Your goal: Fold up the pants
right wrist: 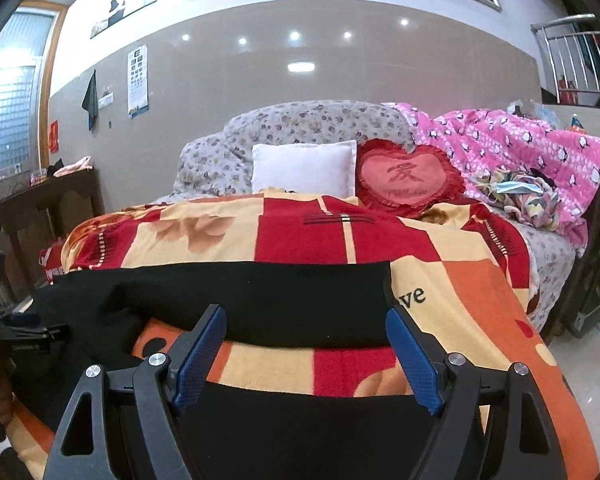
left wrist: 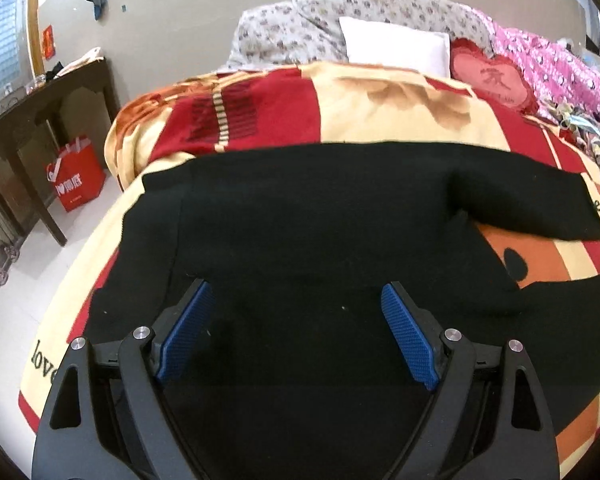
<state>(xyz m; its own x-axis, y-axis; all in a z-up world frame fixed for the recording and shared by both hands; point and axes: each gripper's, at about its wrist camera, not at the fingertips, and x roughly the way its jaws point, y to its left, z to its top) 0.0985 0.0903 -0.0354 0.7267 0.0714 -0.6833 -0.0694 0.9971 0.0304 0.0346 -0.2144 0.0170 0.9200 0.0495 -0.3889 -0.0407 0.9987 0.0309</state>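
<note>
Black pants spread flat on the red-and-cream blanket, legs splayed in a V toward your right, and both tools are hovering with nothing in them. Your left gripper hangs over the waist end, jaws wide apart, blue pads clear of the cloth as far as I can judge. Your right gripper is spread just as wide, over the gap between the two legs, far leg ahead of it, near leg right under it.

The first fold looks not yet begun, so here's how to do it well. Take the near leg close to its hem with the right, and the near side of the waistband with the left. Get the lower finger under the fabric before you close, otherwise you pinch the blanket too; it's fleecy and will come up with you. Lift both ends together, level, and carry the near leg over onto the far one so the edges line up. Keep the cloth lightly taut between the two tools, or the middle will sag and crease. Mind the white pillow and heart cushion beyond; they're well apart from the pants, no trouble there.
</note>
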